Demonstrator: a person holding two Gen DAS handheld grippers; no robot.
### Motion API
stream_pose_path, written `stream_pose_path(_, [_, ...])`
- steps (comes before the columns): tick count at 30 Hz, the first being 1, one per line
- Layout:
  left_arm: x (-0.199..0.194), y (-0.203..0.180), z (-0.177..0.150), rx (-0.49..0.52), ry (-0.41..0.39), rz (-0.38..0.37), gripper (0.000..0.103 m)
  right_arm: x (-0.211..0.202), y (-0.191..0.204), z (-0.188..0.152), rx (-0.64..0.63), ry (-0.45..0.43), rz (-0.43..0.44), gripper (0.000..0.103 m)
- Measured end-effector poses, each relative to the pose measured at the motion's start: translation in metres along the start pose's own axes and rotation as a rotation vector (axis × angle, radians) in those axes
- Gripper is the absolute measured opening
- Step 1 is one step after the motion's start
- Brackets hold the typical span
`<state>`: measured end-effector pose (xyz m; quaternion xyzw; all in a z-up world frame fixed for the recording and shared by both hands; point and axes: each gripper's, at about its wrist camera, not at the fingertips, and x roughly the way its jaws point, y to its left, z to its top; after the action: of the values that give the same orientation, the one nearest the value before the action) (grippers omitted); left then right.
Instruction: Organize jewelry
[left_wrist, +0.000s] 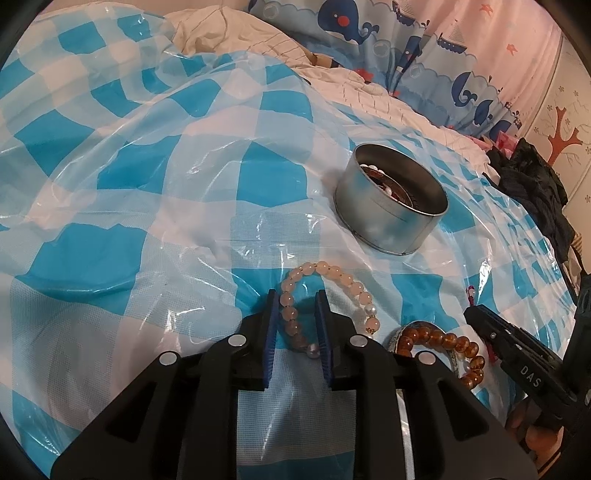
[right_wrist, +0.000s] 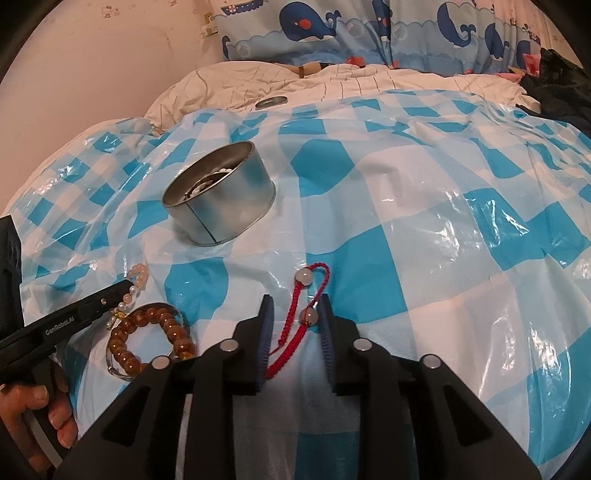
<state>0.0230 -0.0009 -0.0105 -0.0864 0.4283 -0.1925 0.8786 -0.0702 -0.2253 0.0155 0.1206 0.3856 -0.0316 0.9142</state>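
Spread left gripper (left_wrist: 297, 314) straddles smooth pink bead bracelet (left_wrist: 295, 317) (right gripper (right_wrist: 295, 317), spread, straddles braided red cord (right_wrist: 295, 325)).

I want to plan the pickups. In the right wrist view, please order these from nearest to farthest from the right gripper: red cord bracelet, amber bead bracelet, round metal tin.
1. Red cord bracelet with pale beads: between the right gripper fingers.
2. Amber bead bracelet: lower left.
3. Round metal tin: farther back, upper left.

A blue-and-white checked plastic sheet (right_wrist: 406, 192) covers a bed. Behind it, at the top of the frame, lies a rumpled cream quilt (right_wrist: 258, 85), then whale-print bedding (right_wrist: 332, 29). A plain beige wall (right_wrist: 110, 55) fills the upper left.
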Motion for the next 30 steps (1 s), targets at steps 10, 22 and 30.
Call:
stream_pose_path(10, [0.0, 0.0, 0.0, 0.01, -0.001, 0.0, 0.022, 0.001, 0.015, -0.001, -0.078, 0.003, 0.011, 0.058])
stream_pose_path(22, [0.0, -0.001, -0.001, 0.012, -0.001, 0.002, 0.023, -0.002, 0.012, -0.002, -0.07, -0.011, -0.001, 0.026])
stream_pose_path(30, [0.0, -0.001, -0.001, 0.013, -0.001, 0.004, 0.024, -0.003, 0.006, -0.002, -0.035, -0.009, 0.052, 0.023])
